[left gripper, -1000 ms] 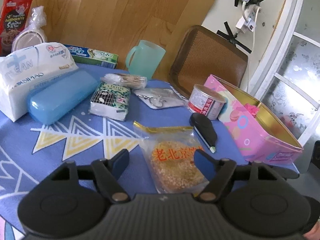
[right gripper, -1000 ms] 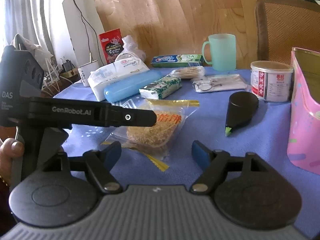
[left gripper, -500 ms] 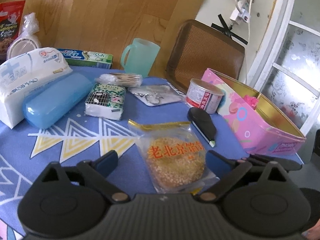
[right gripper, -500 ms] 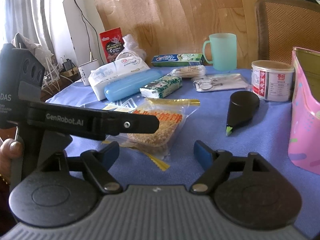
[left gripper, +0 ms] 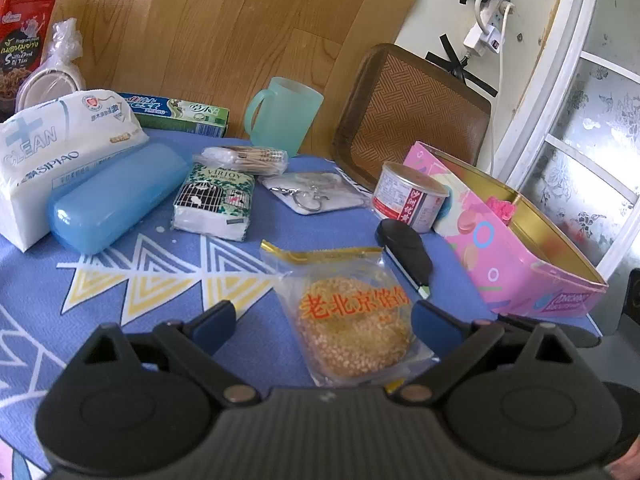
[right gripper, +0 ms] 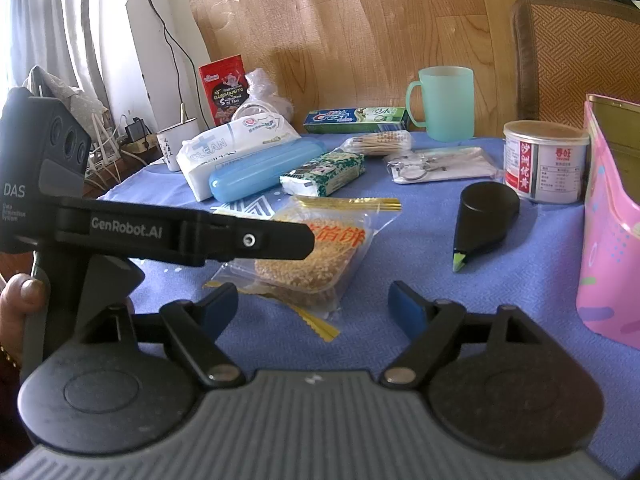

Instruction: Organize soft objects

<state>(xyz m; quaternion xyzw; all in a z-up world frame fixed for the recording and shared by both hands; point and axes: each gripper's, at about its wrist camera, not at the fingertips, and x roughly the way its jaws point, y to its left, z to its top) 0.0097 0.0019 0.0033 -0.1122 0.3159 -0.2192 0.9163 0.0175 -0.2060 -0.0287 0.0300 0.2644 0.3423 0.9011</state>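
Sesame cake packet (left gripper: 352, 320) flat between left gripper's (left gripper: 324, 324) just-widened, untouching jaws, tilted downward; right gripper (right gripper: 314, 304) likewise gaping, empty, just behind.

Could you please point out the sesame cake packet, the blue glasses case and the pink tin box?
sesame cake packet (left gripper: 354, 330), left wrist view, on the round cake inside.
blue glasses case (left gripper: 116, 198), left wrist view, middle of the lid.
pink tin box (left gripper: 504, 258), left wrist view, on its pink side wall.

left gripper (left gripper: 322, 326) fingers spread wider, pastry packet (left gripper: 352, 320) released
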